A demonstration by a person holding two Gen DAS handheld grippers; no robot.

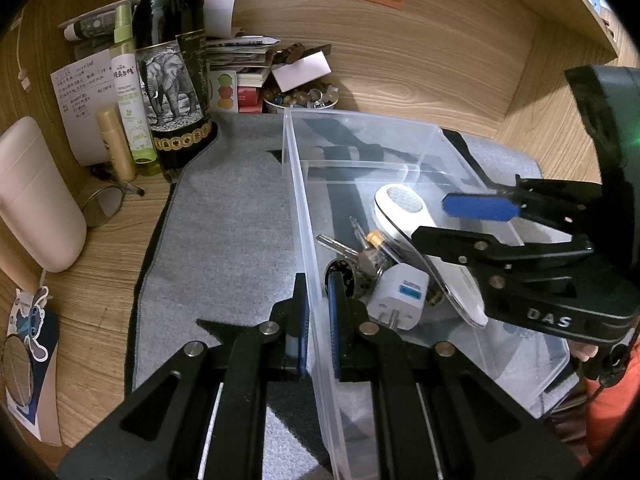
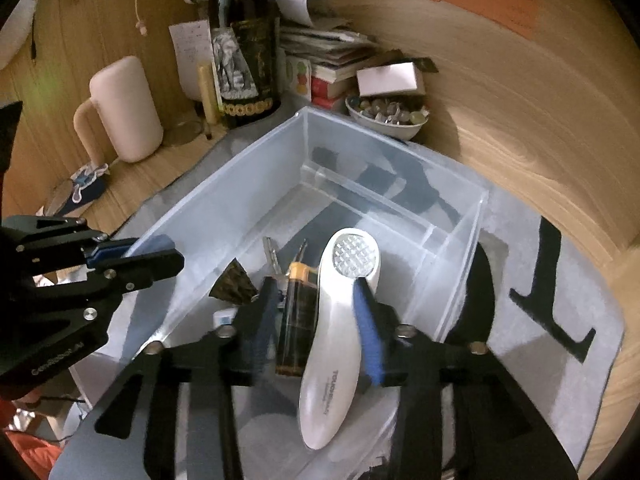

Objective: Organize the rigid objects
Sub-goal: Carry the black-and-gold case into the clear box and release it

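A clear plastic bin (image 1: pixel 360 120) (image 2: pixel 304 116) stands on a grey mat. My left gripper (image 1: pixel 317 320) (image 2: pixel 158 250) is shut on the bin's left wall, one blue pad on each side. Inside lie a white handheld device (image 2: pixel 340 340) (image 1: pixel 396 200) with a round mesh head, a small amber bottle (image 2: pixel 298 320), keys (image 1: pixel 340 245) and a white plug adapter (image 1: pixel 400 292). My right gripper (image 2: pixel 316 316) (image 1: pixel 430 220) reaches into the bin, open. The white device and the bottle lie between its fingers; the right pad (image 2: pixel 366 320) is beside the device's edge.
A dark wine bottle (image 1: pixel 172 60) with an elephant label, a spray bottle (image 1: pixel 128 92), a pink mug (image 2: pixel 124 108), a bowl of stones (image 2: pixel 386 114) and stacked books (image 2: pixel 332 52) crowd the back left. Wooden walls close in behind and to the right. The grey mat (image 1: pixel 224 220) lies left of the bin.
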